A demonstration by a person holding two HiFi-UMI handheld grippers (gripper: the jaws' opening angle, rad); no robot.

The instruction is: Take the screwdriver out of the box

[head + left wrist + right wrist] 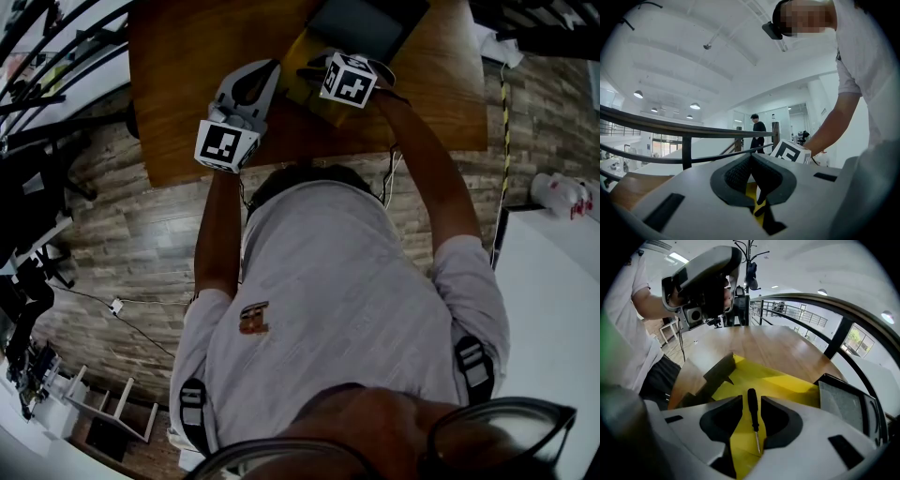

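Note:
A black-handled screwdriver point(753, 409) lies on the floor of the open yellow box point(787, 384), tip toward the camera. My right gripper point(751, 400) points steeply down into the box, jaws open on either side of the handle, pads not touching it. In the head view the box point(302, 54) sits on the wooden table point(187, 75), with the right gripper's marker cube point(348, 80) over it. My left gripper point(248, 94) hovers level just left of the box. Its pads meet at the tips point(751, 157), with a yellow sliver showing below them.
A dark flat device point(370, 23) lies just behind the box, close to the right jaw point(843, 401). A brown cardboard flap point(712, 373) stands at the box's left side. The table's near edge runs under my arms. A person point(758, 129) walks far off behind a railing.

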